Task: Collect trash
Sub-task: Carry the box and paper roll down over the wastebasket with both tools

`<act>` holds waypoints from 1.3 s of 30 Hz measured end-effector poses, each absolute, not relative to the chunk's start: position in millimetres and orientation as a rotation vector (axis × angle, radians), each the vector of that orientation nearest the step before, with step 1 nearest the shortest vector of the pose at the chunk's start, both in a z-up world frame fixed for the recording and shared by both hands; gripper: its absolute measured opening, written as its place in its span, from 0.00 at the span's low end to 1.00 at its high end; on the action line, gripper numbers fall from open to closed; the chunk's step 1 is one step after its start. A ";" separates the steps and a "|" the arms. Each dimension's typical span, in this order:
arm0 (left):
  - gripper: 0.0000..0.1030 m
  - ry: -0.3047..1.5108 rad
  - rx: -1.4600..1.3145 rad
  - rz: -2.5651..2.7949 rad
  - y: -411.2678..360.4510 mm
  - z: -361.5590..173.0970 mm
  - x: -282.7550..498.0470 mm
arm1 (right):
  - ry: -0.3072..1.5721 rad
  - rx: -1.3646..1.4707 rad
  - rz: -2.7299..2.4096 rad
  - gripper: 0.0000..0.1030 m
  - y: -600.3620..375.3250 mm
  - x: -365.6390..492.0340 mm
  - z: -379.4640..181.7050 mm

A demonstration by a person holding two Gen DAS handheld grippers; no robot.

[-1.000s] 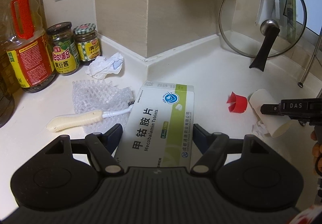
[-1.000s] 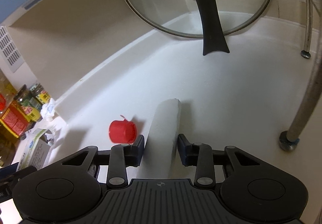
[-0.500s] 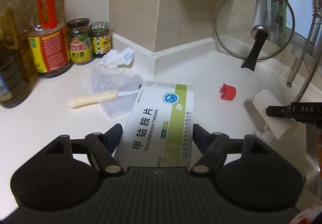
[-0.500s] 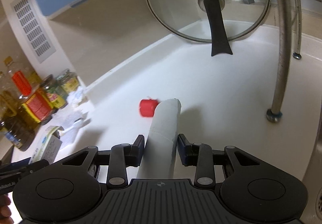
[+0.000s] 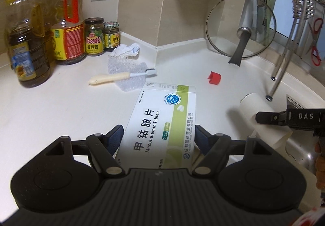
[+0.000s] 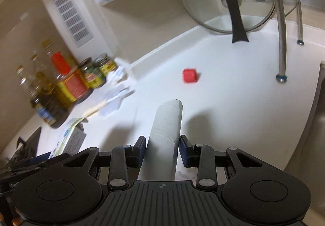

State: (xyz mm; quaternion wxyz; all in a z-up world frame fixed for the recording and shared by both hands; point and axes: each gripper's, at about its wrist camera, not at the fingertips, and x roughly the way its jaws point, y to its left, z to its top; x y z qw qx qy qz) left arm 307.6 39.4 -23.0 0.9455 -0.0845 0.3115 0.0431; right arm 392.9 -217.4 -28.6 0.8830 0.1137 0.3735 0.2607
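My left gripper (image 5: 159,137) is shut on a white and green tablet box (image 5: 162,122), held above the white counter (image 5: 61,108). My right gripper (image 6: 162,147) is shut on a grey cardboard tube (image 6: 165,130); in the left wrist view the same tube (image 5: 256,110) shows at the right, gripped by a black finger. On the counter lie a red cap (image 5: 214,78), a crumpled paper (image 5: 127,50), a piece of bubble wrap (image 5: 126,69) and a toothbrush (image 5: 121,76) across it. The red cap (image 6: 190,75) also lies ahead of the right gripper.
Oil bottles (image 5: 26,47) and two jars (image 5: 94,37) stand at the back left. A glass pot lid (image 5: 240,27) leans in the far corner. Metal rack legs (image 5: 281,67) and a sink edge (image 5: 294,104) are at the right.
Both grippers have pulled back from the wall and risen a little with their loads; the counter items look smaller and farther. More of the bottles and rack has come into view.
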 end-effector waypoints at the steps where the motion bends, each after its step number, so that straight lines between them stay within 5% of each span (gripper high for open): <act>1: 0.71 0.633 -0.172 0.086 39.8 -23.1 299.4 | 0.781 0.237 0.549 0.35 -215.4 384.3 -28.6; 19: 0.71 0.668 -0.213 0.069 39.0 -41.1 198.1 | 0.867 0.206 0.610 0.35 -183.1 283.7 -58.8; 39: 0.71 0.875 -0.369 0.172 30.1 -130.3 177.0 | 1.052 -0.017 0.714 0.35 -155.2 276.5 -157.5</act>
